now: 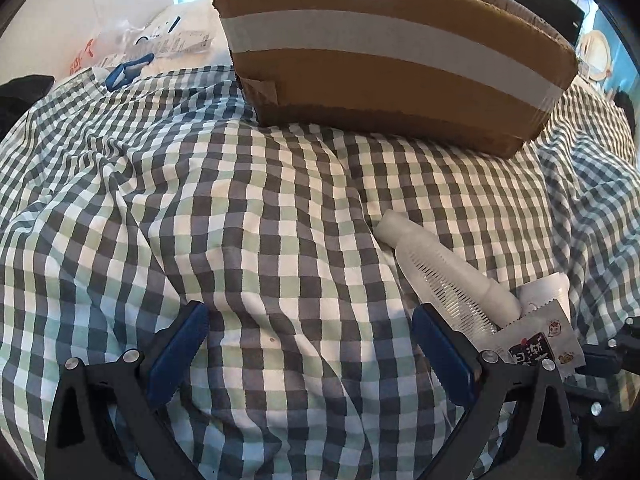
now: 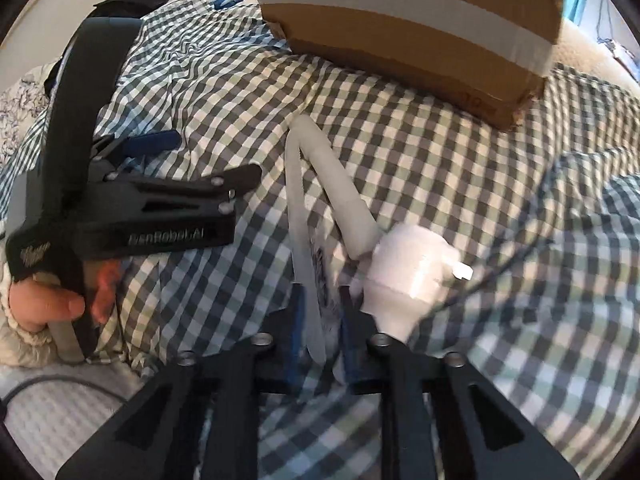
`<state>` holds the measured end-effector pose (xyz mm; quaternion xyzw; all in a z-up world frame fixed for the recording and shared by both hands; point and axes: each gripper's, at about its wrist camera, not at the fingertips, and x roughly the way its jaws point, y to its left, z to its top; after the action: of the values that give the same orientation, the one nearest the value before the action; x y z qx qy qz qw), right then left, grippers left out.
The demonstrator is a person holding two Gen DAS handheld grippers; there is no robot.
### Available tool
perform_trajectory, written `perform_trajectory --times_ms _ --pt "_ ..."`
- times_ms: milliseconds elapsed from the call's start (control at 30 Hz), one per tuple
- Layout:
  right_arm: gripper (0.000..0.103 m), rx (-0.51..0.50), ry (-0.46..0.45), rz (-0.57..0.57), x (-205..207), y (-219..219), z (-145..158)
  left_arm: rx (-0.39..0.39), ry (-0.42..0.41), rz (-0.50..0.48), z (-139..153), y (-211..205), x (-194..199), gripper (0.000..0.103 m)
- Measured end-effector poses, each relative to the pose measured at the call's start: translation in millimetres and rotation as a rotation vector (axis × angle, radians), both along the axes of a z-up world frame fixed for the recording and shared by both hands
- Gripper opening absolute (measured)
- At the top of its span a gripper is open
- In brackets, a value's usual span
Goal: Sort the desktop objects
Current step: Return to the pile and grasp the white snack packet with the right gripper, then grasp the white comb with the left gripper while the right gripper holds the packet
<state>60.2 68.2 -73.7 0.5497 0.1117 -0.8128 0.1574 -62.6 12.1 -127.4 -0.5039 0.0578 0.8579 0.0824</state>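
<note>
My left gripper [image 1: 308, 344] is open and empty, low over the checked cloth [image 1: 240, 220]. To its right lie a white handheld fan [image 1: 448, 276] and a white snack packet [image 1: 532, 344]. In the right wrist view my right gripper [image 2: 320, 308] is shut on the white snack packet [image 2: 316, 280], with the white fan [image 2: 352, 204] and a white plastic nozzle piece [image 2: 408, 276] right beside it. A brown cardboard box [image 1: 384, 52] with a white tape band stands at the far side; it also shows in the right wrist view [image 2: 408, 20].
White plastic bags [image 1: 152, 40] and a blue clip [image 1: 124, 72] lie at the far left behind the cloth. The left gripper body [image 2: 132, 200], held by a hand [image 2: 48, 300], shows at left in the right wrist view. The cloth is wrinkled.
</note>
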Motion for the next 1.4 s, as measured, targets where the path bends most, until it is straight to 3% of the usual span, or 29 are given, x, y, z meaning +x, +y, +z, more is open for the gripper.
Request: perform_trajectory --times_ms 167,400,633,700,933,1033,1200,1267,1333,1400 --pt "0.003 -0.017 0.02 -0.024 -10.5 -1.5 0.1 -0.005 0.001 -0.004 -0.7 -0.4 0.0 0.103" --pt "0.003 0.026 0.232 -0.111 10.9 26.0 50.7 0.051 -0.016 -0.007 4.6 1.1 4.0 0.103" --pt "0.003 0.004 0.246 -0.181 7.6 50.3 55.3 0.146 -0.056 -0.015 13.0 20.6 13.4 0.102" --pt "0.003 0.003 0.247 -0.175 9.8 52.4 54.8 0.135 -0.072 -0.013 13.5 29.6 16.6 0.097" --pt "0.004 -0.015 0.249 -0.184 14.9 64.6 54.6 0.108 -0.144 -0.059 0.1 57.0 21.2 0.095" --pt "0.004 -0.023 0.25 -0.192 16.1 68.4 54.6 0.12 -0.163 -0.06 -7.2 61.5 16.8 0.079" --pt "0.004 -0.021 0.256 -0.186 18.7 66.2 55.8 0.106 -0.154 -0.052 -9.4 63.6 14.8 0.069" --pt "0.004 -0.017 0.259 -0.187 19.9 66.0 56.7 0.111 -0.134 -0.051 -6.0 62.2 14.9 0.049" --pt "0.004 -0.016 0.259 -0.187 20.4 65.1 56.9 0.159 -0.131 -0.087 -2.5 63.5 15.2 0.018" --pt "0.004 -0.013 0.256 -0.185 20.7 65.2 57.1 0.108 -0.108 -0.117 -0.8 71.2 18.8 0.018"
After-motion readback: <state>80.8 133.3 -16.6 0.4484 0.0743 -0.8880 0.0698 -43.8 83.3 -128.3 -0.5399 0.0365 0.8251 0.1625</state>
